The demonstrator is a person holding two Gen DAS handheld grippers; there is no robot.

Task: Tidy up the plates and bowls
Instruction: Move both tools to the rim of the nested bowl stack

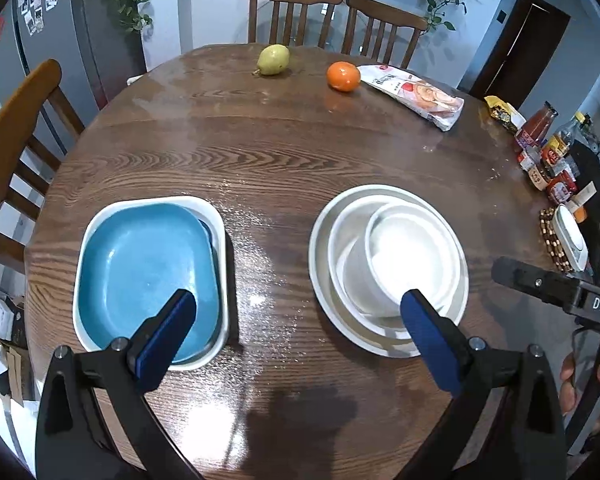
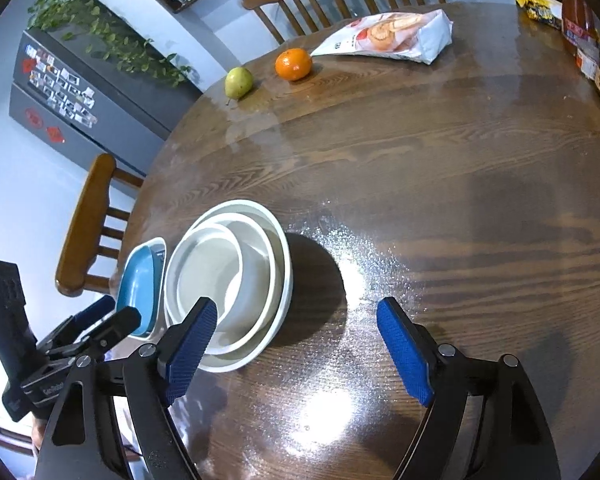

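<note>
Sorting appears complete or nearly so. On the worktop [image 1: 260, 152], the blue dish [image 1: 144, 272] is nested in the white square dish [image 1: 216, 216]; just beside it, the small bowl [image 1: 412, 256] sits in a larger bowl [image 1: 340, 240] on the round plate [image 1: 320, 272]. Left tool [image 1: 298, 312] and right tool [image 2: 296, 336]: fingers wide apart, holding and touching nothing.

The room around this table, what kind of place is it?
Most likely a home dining area beside a kitchen: a round wooden table with dining chairs, a fridge covered in photos, and sauce bottles at the table's edge.
</note>
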